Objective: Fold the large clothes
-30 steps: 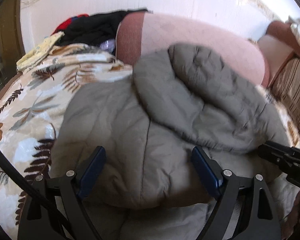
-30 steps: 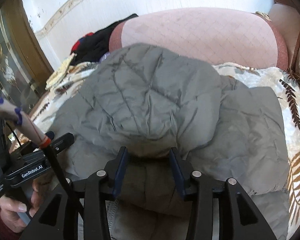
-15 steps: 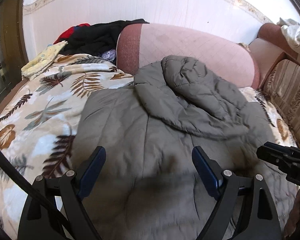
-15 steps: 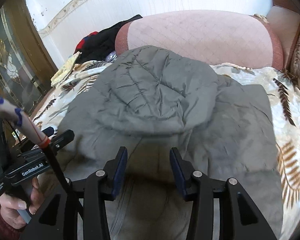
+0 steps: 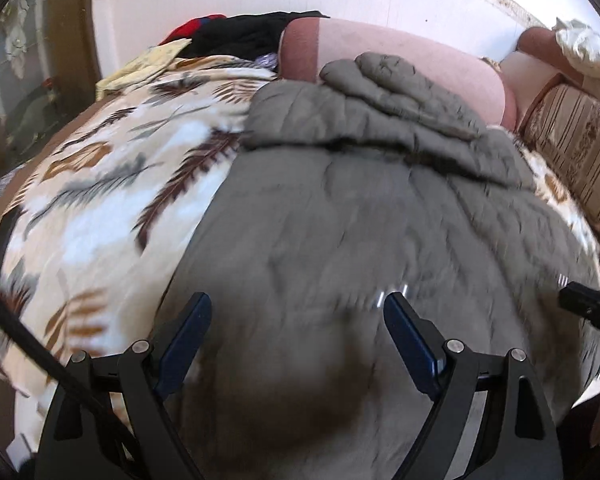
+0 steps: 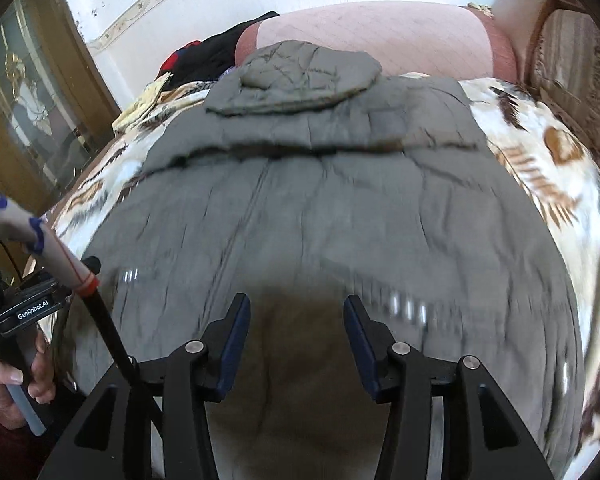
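Jacket (image 6: 340, 220) edges amid leaf-print cover (image 5: 100, 216)

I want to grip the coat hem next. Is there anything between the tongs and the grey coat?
Nothing visible. Both left tongs and right tongs are open directly over the coat, with only its fabric below them.

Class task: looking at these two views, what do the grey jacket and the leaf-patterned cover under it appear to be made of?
Grey jacket: probably matte synthetic shell with padding; stitched quilting lines and puffy hood suggest this. Leaf-patterned cover: seemingly soft printed fleece or plush, dull with no sheen; blur leaves the weave unclear.
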### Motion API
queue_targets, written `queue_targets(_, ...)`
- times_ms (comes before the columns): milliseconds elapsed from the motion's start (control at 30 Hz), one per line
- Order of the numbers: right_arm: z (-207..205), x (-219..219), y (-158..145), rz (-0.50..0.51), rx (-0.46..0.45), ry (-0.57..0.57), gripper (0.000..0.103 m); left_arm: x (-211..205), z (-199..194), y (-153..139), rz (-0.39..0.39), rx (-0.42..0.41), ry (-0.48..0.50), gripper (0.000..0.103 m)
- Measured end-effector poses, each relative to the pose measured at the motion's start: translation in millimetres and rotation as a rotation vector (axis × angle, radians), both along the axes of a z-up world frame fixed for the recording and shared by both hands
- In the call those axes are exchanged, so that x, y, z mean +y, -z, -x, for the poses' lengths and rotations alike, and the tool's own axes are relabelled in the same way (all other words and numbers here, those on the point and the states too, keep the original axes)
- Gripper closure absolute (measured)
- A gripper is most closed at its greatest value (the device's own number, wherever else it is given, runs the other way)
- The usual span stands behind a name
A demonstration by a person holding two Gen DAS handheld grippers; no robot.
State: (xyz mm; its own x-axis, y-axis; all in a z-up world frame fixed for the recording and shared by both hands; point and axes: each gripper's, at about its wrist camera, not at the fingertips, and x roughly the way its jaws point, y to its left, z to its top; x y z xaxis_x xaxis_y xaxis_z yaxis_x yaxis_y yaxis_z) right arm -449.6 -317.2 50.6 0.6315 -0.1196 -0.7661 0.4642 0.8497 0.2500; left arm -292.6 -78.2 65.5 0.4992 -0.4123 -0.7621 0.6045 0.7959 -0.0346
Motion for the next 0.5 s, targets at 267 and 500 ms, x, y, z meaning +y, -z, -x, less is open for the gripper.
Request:
queue_targets(267,22.7,28.3,26.1,-0.008,0.055,-0.004,0.048,2.1,32.0,35.1,-0.128,-0.033,0.048,0.016)
queue_targets(500,28.3,33.2,31.5,0.005,0.037,-0.013,0.044,7.2,35.6,36.8,-0.098,-0.063,0.033,0.016)
